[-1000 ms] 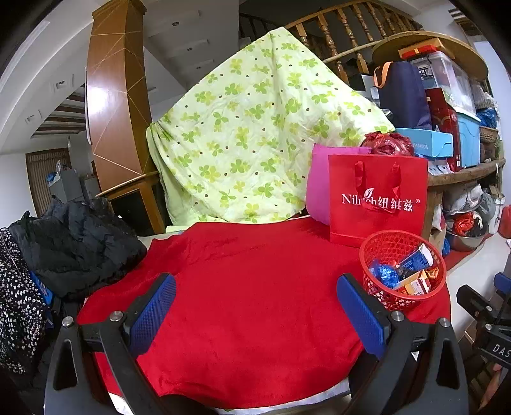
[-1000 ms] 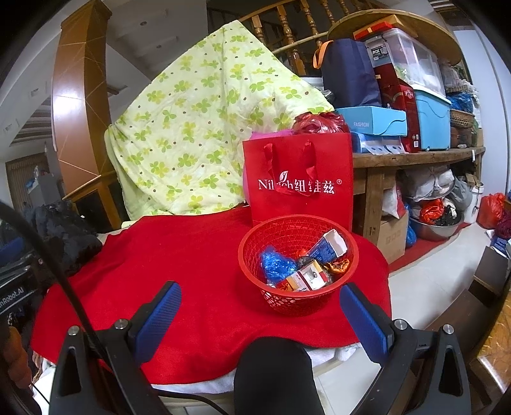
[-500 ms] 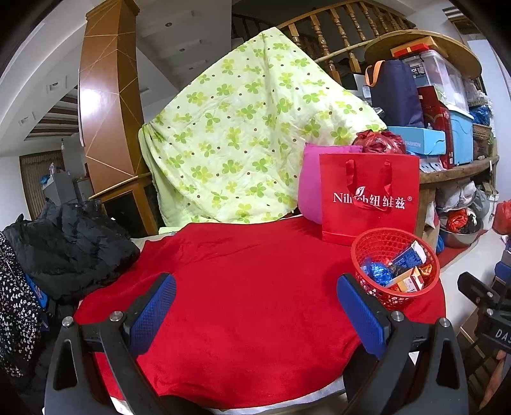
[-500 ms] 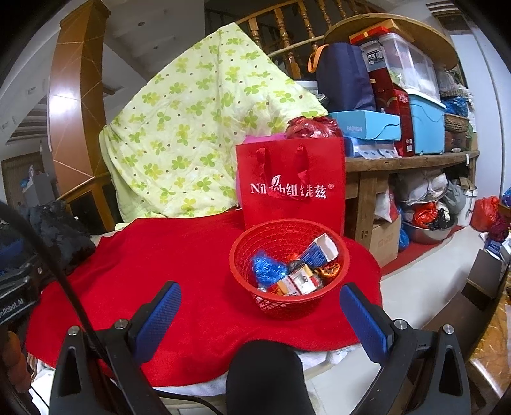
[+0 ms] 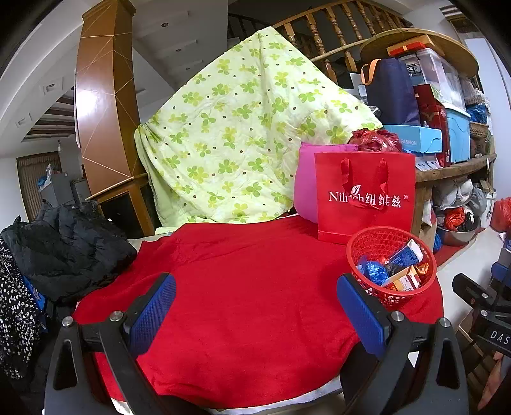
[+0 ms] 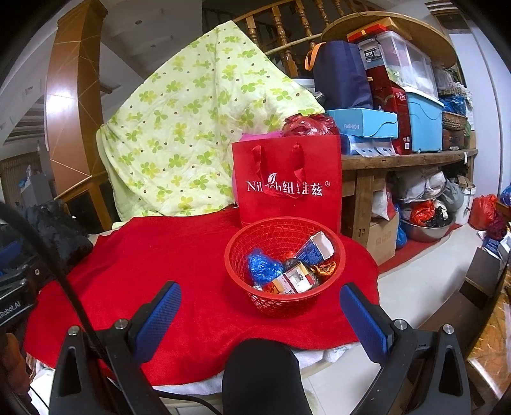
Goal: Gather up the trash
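Red bag's logo partly behind handles, basket wrappers' print unreadable — too small

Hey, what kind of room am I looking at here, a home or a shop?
Most likely a lived-in home, in a cluttered storage corner under a staircase. A wooden stair railing runs overhead, a clover-print quilt hangs over it, and a wooden shelf carries stacked storage boxes and bags.
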Demonstrator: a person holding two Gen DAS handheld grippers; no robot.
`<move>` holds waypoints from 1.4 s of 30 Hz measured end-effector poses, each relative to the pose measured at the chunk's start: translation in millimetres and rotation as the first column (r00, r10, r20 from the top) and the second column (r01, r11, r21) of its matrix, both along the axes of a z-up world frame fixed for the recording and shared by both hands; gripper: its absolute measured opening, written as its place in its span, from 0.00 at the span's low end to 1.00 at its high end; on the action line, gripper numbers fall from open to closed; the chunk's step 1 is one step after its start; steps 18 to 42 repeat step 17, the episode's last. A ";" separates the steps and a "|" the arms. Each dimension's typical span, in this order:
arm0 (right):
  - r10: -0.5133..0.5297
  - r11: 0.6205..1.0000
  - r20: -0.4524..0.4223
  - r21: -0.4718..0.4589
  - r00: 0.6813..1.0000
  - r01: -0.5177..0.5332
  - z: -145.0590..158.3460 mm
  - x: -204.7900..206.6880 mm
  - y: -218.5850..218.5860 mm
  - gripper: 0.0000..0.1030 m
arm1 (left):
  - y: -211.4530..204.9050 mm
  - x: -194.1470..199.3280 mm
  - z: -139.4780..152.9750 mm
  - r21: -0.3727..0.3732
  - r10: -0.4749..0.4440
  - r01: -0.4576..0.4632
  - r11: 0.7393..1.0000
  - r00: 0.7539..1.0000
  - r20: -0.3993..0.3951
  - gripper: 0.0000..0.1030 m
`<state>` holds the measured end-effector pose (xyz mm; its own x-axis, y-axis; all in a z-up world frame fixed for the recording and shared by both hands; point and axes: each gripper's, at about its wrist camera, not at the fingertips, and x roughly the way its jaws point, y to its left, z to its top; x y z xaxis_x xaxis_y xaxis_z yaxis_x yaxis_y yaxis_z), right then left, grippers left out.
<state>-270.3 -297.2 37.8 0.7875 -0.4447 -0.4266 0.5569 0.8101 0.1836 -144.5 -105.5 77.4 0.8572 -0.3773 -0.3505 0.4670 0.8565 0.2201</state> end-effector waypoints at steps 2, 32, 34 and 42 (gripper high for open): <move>-0.002 1.000 -0.001 0.001 1.000 0.002 -1.3 0.7 0.1 0.98 | -0.2 1.0 -0.7 -0.002 -0.001 0.001 1.000 1.000 -0.004 0.97; -0.008 1.000 -0.024 -0.024 1.000 0.008 3.7 35.4 -9.4 0.98 | -2.9 52.1 -2.4 -0.082 -0.010 0.012 0.997 1.000 0.018 0.97; -0.008 1.000 -0.024 -0.024 1.000 0.008 3.7 35.4 -9.4 0.98 | -2.9 52.1 -2.4 -0.082 -0.010 0.012 0.997 1.000 0.018 0.97; -0.008 1.000 -0.024 -0.024 1.000 0.008 3.7 35.4 -9.4 0.98 | -2.9 52.1 -2.4 -0.082 -0.010 0.012 0.997 1.000 0.018 0.97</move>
